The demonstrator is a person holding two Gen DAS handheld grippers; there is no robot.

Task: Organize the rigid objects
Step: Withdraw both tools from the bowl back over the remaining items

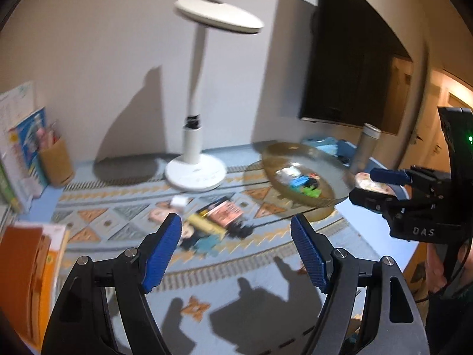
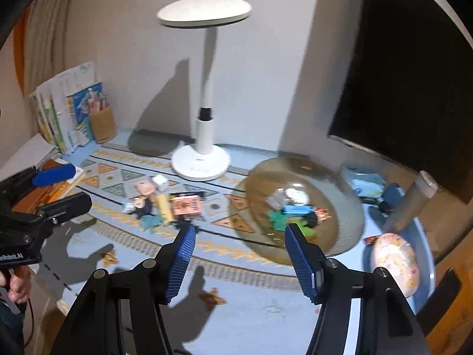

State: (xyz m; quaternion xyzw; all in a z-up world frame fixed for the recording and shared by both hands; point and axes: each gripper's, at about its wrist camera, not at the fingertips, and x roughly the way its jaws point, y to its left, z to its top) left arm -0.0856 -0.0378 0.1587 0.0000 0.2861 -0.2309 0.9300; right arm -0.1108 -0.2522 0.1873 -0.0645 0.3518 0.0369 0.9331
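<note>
Both grippers spread, nothing held, above the patterned mat.

Left gripper (image 1: 236, 248) & right gripper (image 2: 239, 261): blue pads wide apart, empty, hovering over the mat (image 2: 260, 304). Using the bowl (image 2: 346, 195) as landmark: pile of small toys (image 2: 165, 204) lies left of it on the mat, more toys sit inside it, pink egg-shaped thing (image 2: 396, 263) near-right of it. White lamp (image 2: 204, 153) behind-left of it; pencil cup (image 2: 102, 125) & books far left by the wall.

Gaping left gripper (image 1: 236, 236) above trinkets (image 1: 217, 220)
</note>
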